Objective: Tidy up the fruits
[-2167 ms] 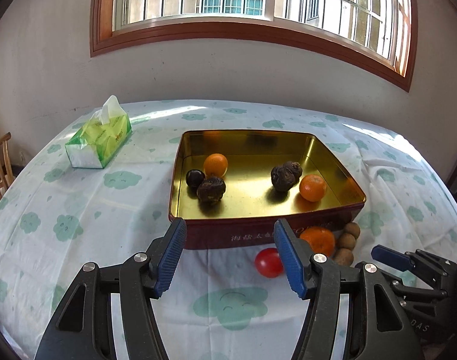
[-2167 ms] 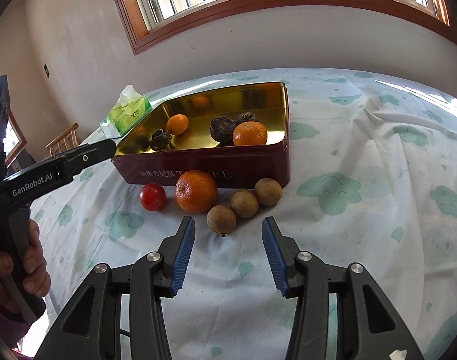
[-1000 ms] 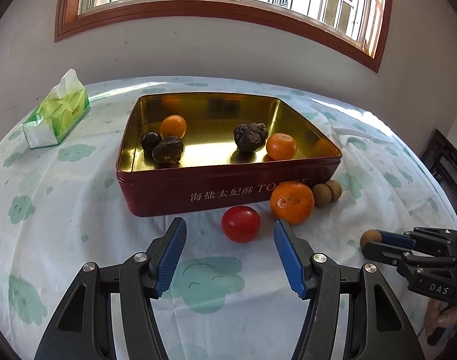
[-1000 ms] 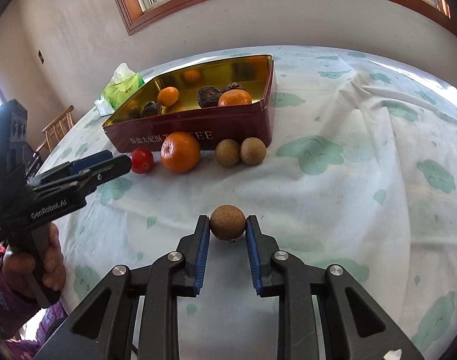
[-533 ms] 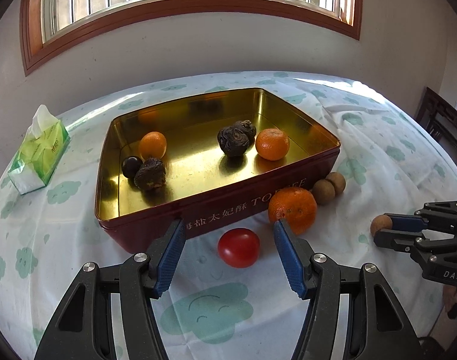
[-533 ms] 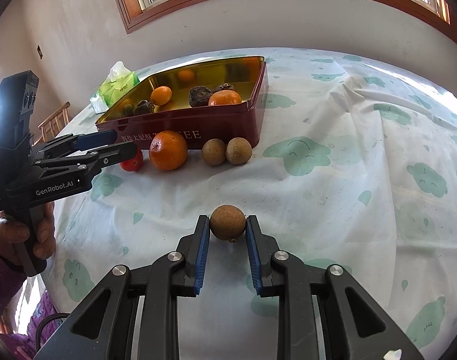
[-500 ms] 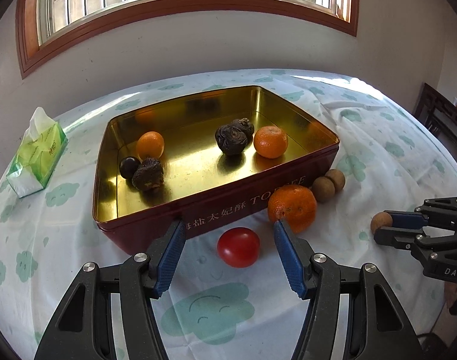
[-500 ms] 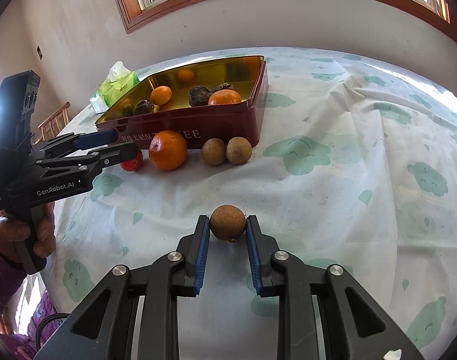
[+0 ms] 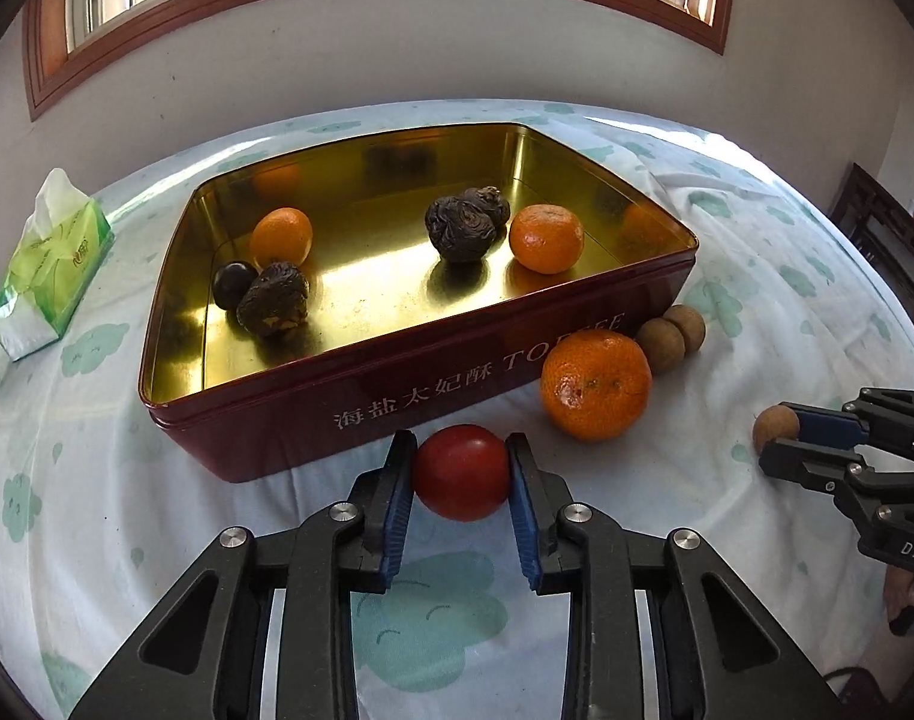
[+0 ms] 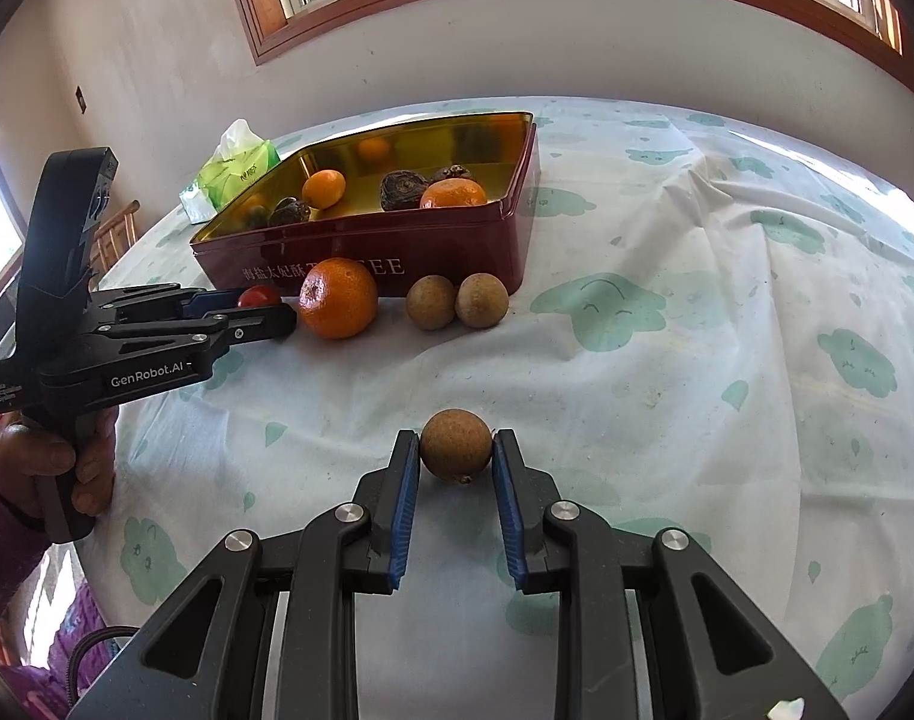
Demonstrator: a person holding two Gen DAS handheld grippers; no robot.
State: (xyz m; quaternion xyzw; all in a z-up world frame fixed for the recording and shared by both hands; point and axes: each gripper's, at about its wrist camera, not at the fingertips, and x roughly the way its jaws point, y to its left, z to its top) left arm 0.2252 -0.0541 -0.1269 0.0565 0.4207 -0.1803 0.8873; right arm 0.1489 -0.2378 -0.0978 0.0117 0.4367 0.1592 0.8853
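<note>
My left gripper (image 9: 460,471) is shut on a red tomato (image 9: 460,471) just in front of the dark red tin (image 9: 313,420). My right gripper (image 10: 456,450) is shut on a brown longan (image 10: 456,445) and holds it over the tablecloth; it also shows in the left wrist view (image 9: 784,432). The gold-lined tin holds two small oranges (image 9: 546,238), wrinkled dark fruits (image 9: 466,225) and a dark round fruit (image 9: 233,284). A large orange (image 9: 596,385) and two longans (image 9: 672,330) lie on the cloth beside the tin.
A green tissue pack (image 9: 49,264) lies at the far left of the table. A white cloth with green cloud prints (image 10: 727,330) covers the round table. A wooden chair (image 10: 116,234) stands beyond the left edge. A wall with a window is behind.
My left gripper has moved forward and closed on the tomato, which lay between its open fingers before. My right gripper still holds the longan, hardly moved.
</note>
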